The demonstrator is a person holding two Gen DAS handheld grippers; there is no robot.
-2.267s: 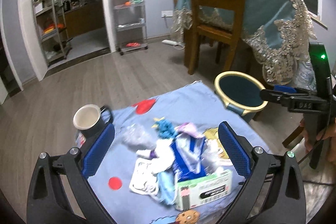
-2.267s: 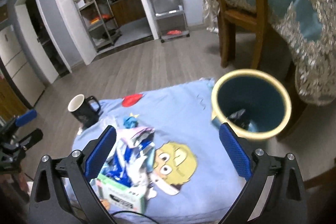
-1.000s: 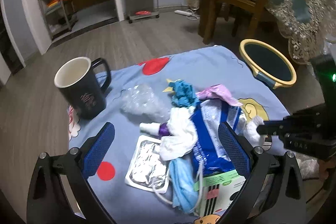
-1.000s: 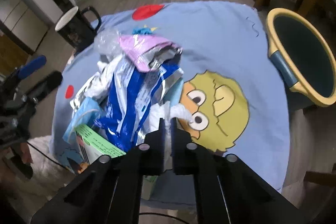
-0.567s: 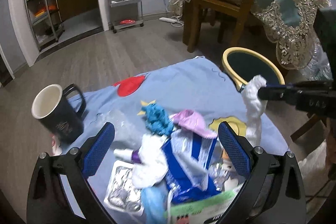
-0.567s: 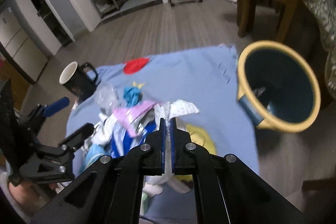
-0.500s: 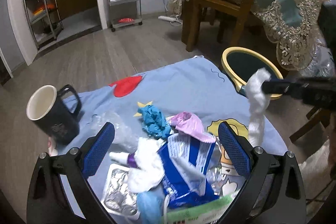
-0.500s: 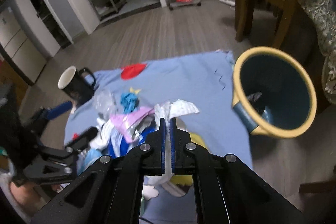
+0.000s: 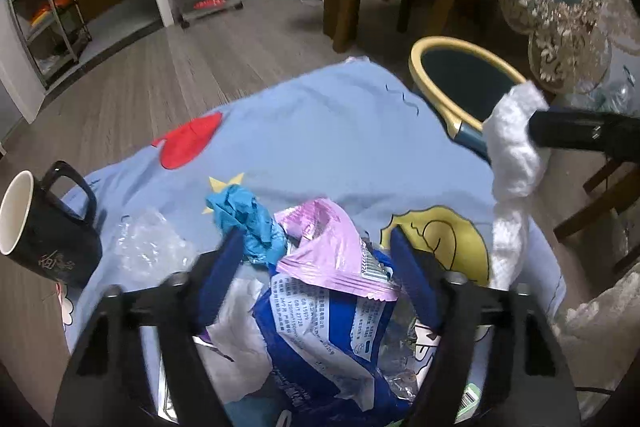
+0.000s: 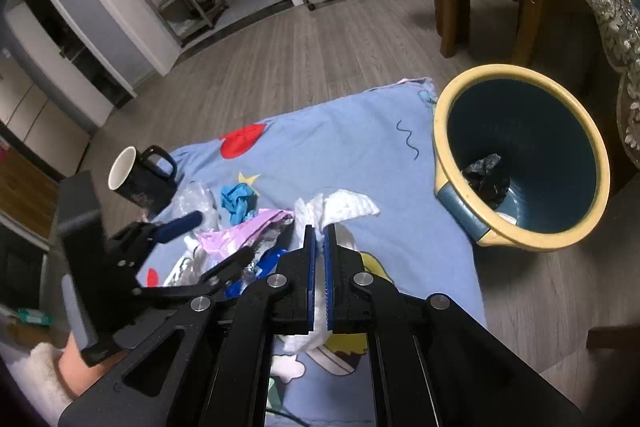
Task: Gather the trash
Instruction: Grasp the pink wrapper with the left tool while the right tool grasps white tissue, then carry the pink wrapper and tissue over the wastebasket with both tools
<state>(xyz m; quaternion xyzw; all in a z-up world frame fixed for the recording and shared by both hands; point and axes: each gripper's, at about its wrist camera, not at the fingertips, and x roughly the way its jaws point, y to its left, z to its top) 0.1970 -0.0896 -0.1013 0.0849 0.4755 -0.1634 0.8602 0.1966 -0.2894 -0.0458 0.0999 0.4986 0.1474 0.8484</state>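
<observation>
Through my left wrist camera, my left gripper [image 9: 316, 259] stands with its jaws wide, straddling the trash heap on the blue cartoon cloth [image 9: 320, 131] that covers the bench: the pink wrapper [image 9: 328, 247] and the blue-and-white snack bag [image 9: 320, 323] lie between the fingers, the crumpled blue glove [image 9: 244, 215] just by the left fingertip, the clear plastic wad [image 9: 148, 247] and the black mug [image 9: 40, 227] farther left. Off to the right, my right gripper's black tip comes in, and the white tissue [image 9: 514, 163] hangs from it with its long axis down, near the yellow-rimmed waste bin [image 9: 452, 107] that sits past the cloth's right edge. Through my right wrist camera, my right gripper [image 10: 319, 233] is closed narrow on that white tissue, which fans out above the fingertips and trails below them. The bin stands ahead and to the right, well apart from the tips, its mouth tilted toward me with dark scraps [image 10: 486, 179] at the bottom. I judge the coming move a carry forward and rightward over the rim, and my right gripper is the nearer one.
</observation>
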